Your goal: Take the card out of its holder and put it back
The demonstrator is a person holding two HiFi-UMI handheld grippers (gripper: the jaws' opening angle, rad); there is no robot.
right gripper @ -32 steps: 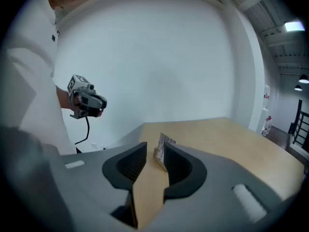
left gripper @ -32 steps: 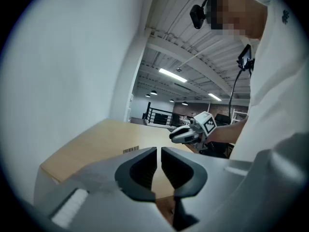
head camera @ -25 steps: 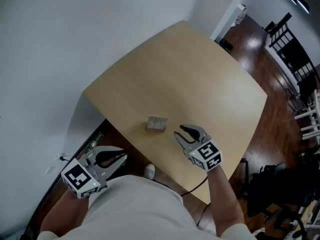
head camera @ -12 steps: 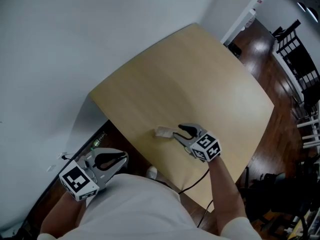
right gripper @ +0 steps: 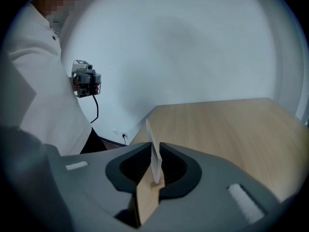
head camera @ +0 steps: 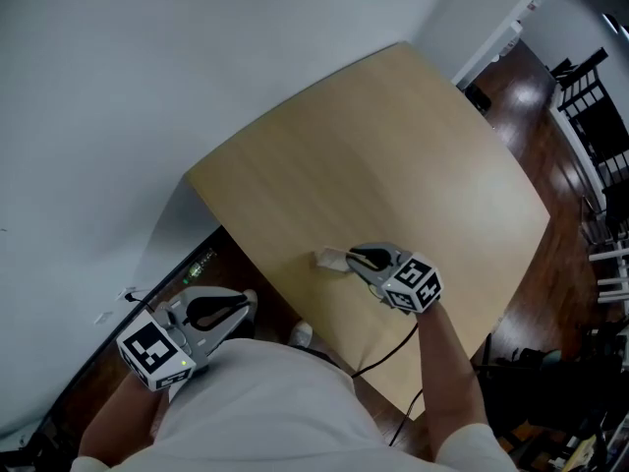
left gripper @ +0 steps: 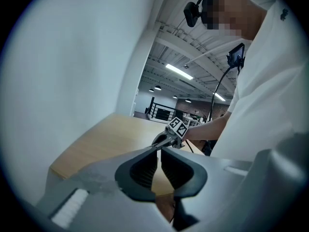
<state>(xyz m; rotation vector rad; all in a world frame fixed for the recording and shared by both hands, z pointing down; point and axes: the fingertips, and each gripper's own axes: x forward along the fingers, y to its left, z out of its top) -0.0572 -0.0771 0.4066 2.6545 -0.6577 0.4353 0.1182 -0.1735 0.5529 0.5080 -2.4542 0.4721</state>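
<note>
Straight ahead of my right gripper (head camera: 354, 260), jaws just closing onto it, the upright card (right gripper: 154, 151) stands edge-on in its holder (right gripper: 146, 198); my left gripper (head camera: 241, 306) is closed, empty, farther off.

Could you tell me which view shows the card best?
The right gripper view: the card stands in its holder, close up. The head view shows only a pale patch; the left gripper view does not show it.

The table (head camera: 393, 165) and holder (right gripper: 147, 199) are showing pale wood, the card (right gripper: 153, 153) white. The grey left gripper (head camera: 244, 305) and right gripper (head camera: 354, 261) are bearing black-and-white square markers.
</note>
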